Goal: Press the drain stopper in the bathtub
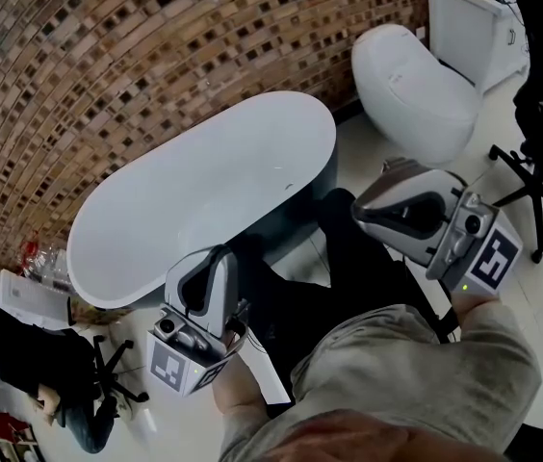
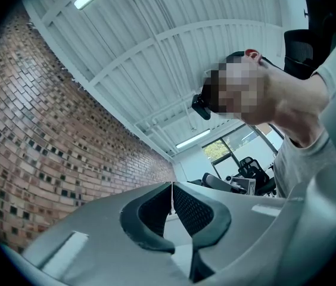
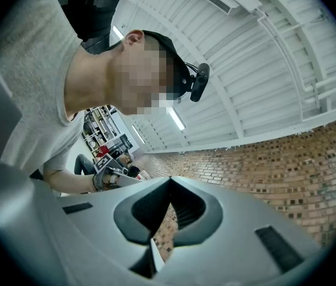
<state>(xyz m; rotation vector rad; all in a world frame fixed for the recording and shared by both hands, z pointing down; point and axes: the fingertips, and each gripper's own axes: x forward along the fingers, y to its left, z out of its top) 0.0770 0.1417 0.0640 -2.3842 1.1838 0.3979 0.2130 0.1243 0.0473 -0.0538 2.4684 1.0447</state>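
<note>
**A:** How are the 2 grippers posed?

**B:** Both are held close in front of the person's grey shirt (image 1: 416, 373), one on each side, and both tilt upward. The left gripper (image 1: 221, 253) is at the lower left of the head view, and its marker cube (image 1: 183, 366) faces the camera. The right gripper (image 1: 360, 206) sits higher on the right, with its own cube (image 1: 491, 258) at its rear. Each gripper view looks up past its jaws at the white ceiling and the person's head.

**A:** And the claws?

**B:** Both are clenched. In the left gripper view the left gripper's (image 2: 172, 186) ribbed pads meet at the tips, with nothing between them. The right gripper (image 3: 169, 180) shows the same in its own view: tips together and empty. Neither touches anything.

**A:** Where is the bathtub?

**B:** The bathtub (image 1: 156, 195) is a white oval tub against the brick wall (image 1: 108, 65). It stands on the floor beyond the grippers, well apart from both. I can't pick out the drain stopper inside the basin; it is too small to tell.

**A:** Counts?

**B:** 2 grippers, 2 marker cubes, 1 bathtub and 1 white toilet (image 1: 416, 80) to the tub's right. There is also 1 other person seated (image 1: 21, 364) at the lower left.
</note>
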